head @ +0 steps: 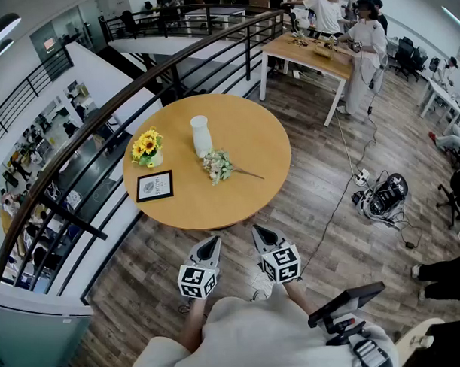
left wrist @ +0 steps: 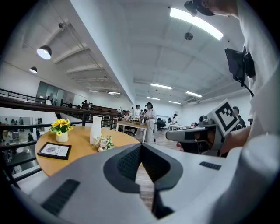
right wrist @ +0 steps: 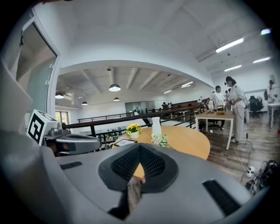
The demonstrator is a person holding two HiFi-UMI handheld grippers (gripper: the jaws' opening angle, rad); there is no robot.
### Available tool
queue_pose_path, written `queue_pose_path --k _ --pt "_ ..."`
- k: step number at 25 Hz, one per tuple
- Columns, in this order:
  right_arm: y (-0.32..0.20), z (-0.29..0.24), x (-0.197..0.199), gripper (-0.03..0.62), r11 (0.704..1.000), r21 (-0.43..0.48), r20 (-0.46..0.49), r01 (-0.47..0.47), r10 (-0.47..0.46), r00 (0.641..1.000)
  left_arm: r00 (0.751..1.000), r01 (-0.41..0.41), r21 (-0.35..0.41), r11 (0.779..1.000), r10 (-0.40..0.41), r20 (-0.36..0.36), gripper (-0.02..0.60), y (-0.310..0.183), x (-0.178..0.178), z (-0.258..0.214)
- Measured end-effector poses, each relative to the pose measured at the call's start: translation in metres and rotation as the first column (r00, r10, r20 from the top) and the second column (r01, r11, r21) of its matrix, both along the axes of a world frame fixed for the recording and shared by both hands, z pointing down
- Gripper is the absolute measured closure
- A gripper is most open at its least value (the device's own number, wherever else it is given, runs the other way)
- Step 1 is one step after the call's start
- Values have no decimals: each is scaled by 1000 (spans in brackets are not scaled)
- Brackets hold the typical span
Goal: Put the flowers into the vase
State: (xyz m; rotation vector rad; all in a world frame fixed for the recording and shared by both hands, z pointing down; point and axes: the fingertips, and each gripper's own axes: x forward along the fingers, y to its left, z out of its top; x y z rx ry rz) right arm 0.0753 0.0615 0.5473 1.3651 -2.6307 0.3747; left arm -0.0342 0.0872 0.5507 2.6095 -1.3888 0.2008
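one bunch of flowers [head: 218, 166] lies flat on the round wooden counter [head: 247, 129], near its middle. its long axis in the head view runs left to right and slightly toward the person: the blossoms are at the left end, and the thin stems point to the counter's right side. the blossoms are pale pink and white with green leaves, and lie just beside the foot of the upright white vase [head: 201, 135], on the person's side of it. both grippers hover over the wooden floor [head: 143, 272], short of the counter's near edge and well apart from the flowers. left gripper [head: 215, 240]: jaws together at the tips, nothing between them. right gripper [head: 256, 231]: jaws closed, empty. a pot of sunflowers [head: 147, 148] and a black-framed card [head: 155, 185] occupy the counter's left part.
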Motion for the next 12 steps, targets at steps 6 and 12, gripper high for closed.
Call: queue_pose_path --k 6,12 --pt "2 2 6 586 1000 -10 6 10 -10 1000 1000 21 -10 1000 -21 14 575 1 4 2" --pt "6 5 12 586 1000 -19 8 21 -21 1000 1000 22 -23 999 -22 16 575 5 14 6"
